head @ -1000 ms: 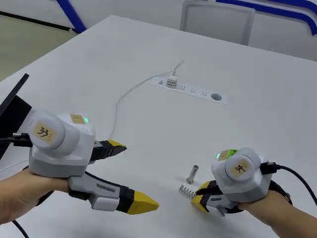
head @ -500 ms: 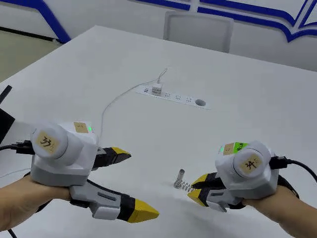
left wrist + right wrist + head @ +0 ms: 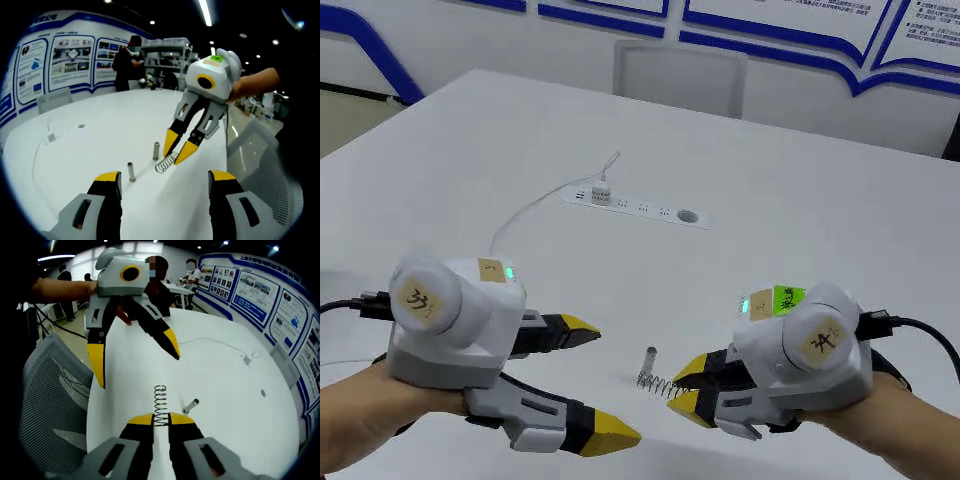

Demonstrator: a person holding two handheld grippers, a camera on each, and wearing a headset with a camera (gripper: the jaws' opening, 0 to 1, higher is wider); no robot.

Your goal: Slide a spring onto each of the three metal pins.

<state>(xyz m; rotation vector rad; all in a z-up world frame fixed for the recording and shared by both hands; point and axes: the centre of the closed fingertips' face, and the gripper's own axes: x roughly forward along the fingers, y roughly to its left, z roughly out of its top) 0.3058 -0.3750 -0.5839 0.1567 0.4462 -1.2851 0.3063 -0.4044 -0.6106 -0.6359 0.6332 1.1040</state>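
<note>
Table (image 3: 800, 230): white, smooth, matte.
Spring (image 3: 160, 407): thin dark wire coil with open turns. I see one end pinched at the yellow tips, just above the tabletop.
Spring axis: straight out along the right jaws, free end beside a pin (image 3: 651, 358).
Pins: two short grey metal cylinders (image 3: 156, 150) (image 3: 131, 171), upright.
Right gripper (image 3: 161, 420): nearly closed, nipping the spring.
Left gripper (image 3: 608, 382): spread wide, holding nothing.

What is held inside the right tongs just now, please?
A coil spring, pinched at one end by the right tongs; the rest sticks out free. The pinched end is hidden between the yellow tips.
</note>
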